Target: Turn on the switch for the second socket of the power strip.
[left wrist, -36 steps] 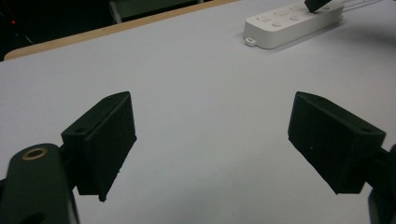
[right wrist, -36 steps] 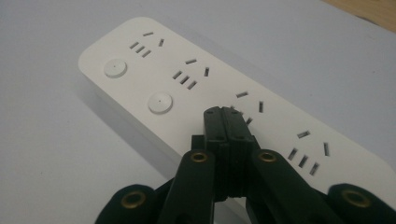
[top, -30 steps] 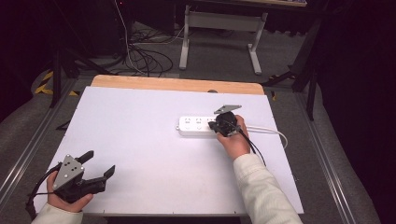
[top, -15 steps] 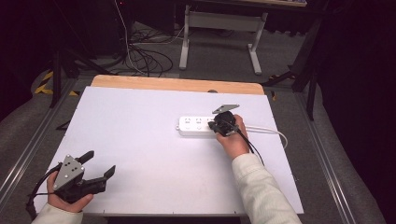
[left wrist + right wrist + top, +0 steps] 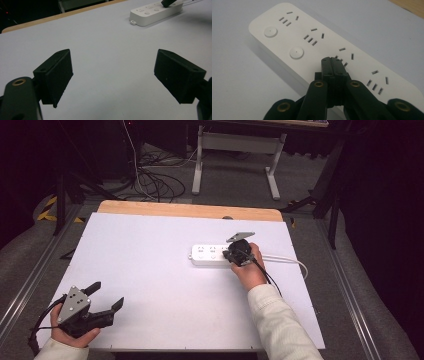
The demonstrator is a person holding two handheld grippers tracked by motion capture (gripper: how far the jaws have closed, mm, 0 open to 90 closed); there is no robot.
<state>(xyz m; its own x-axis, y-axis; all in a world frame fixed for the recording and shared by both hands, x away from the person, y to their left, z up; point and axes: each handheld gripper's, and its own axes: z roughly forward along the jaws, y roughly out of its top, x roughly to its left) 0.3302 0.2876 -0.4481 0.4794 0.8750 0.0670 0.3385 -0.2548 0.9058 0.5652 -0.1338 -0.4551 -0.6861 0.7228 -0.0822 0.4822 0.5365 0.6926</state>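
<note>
Right gripper view: closed right claw (image 5: pixel 334 65) hides a power strip (image 5: pixel 317 40) button.

Brightly and evenly lit across the white table top (image 5: pixel 165 270), from above; dark and murky in the surroundings beyond the wooden edge. Soft, short shadows under the power strip (image 5: pixel 317 47) and beneath the left gripper (image 5: pixel 102 301). Mild bluish cast in the two gripper views. Slightly soft and grainy in the high view. Blurred at close range on the black jaws, sharper on the strip's sockets. No harsh glare anywhere.
</note>
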